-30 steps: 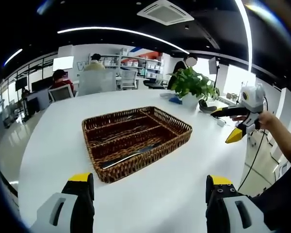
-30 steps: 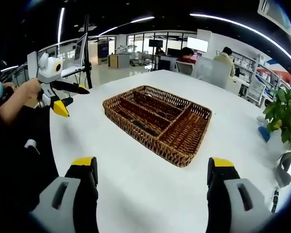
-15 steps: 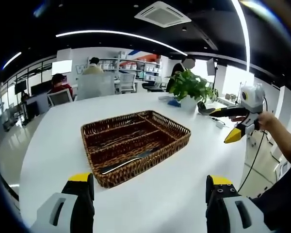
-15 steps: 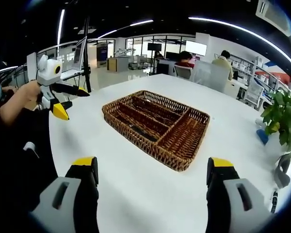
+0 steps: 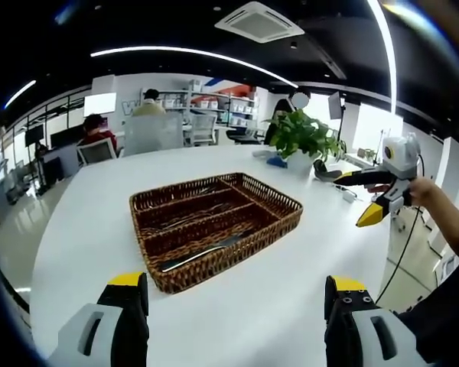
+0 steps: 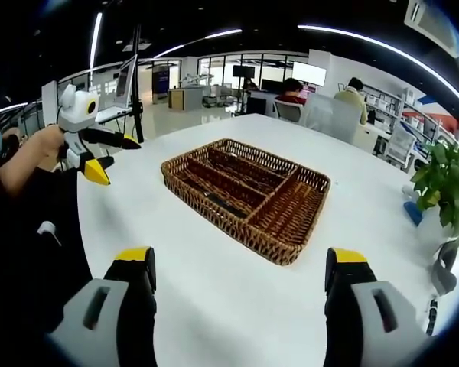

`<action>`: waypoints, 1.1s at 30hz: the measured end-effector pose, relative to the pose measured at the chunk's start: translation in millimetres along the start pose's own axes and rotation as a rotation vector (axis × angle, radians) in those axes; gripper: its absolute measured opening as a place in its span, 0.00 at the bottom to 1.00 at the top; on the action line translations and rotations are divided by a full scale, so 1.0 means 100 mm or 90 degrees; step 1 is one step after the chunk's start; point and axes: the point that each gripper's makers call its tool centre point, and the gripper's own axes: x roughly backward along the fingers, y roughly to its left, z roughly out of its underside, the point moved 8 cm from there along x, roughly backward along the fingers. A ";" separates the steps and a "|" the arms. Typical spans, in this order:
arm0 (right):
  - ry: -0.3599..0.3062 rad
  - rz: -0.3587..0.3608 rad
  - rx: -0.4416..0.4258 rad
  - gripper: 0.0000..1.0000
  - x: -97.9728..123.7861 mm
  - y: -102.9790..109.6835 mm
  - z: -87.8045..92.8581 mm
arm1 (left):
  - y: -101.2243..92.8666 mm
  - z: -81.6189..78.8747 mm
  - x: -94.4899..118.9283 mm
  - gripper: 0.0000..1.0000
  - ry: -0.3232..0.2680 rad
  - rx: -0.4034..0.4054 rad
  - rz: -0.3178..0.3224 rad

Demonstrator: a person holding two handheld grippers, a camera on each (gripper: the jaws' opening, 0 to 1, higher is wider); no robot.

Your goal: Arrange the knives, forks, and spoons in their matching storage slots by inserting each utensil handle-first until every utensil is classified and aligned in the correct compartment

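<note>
Left gripper: jaws spread wide apart with nothing between them, held above the white table; it also appears at the left of the right gripper view, held by a hand, its yellow-tipped jaws parted.
Right gripper: jaws likewise spread wide and empty, above the table; it also appears at the right of the left gripper view, held by a hand, jaws parted.
Wicker tray: straight ahead of the left gripper's jaws, resting on the table, well apart from the tips; in the right gripper view the wicker tray lies ahead and between the two jaws.
Compartments: long slots run side by side along the tray, plus one squarer section at the end nearer the right jaw of the right gripper.
Utensils: a long dark utensil lies in the slot nearest the left gripper; further silvery pieces lie in the slots beyond it, though whether they are knives, forks or spoons is too small to tell.
Potted plant: beyond the tray, ahead and to the right of the left gripper.
People: seated at desks far behind the table.
</note>
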 end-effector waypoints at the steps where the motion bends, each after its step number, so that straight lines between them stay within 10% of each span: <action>1: -0.001 0.000 0.000 0.94 0.00 0.00 0.00 | 0.01 0.00 0.00 1.00 0.000 0.000 0.000; 33: 0.010 0.004 -0.002 0.91 -0.03 -0.03 0.04 | 0.04 -0.01 0.05 1.00 -0.003 -0.007 -0.012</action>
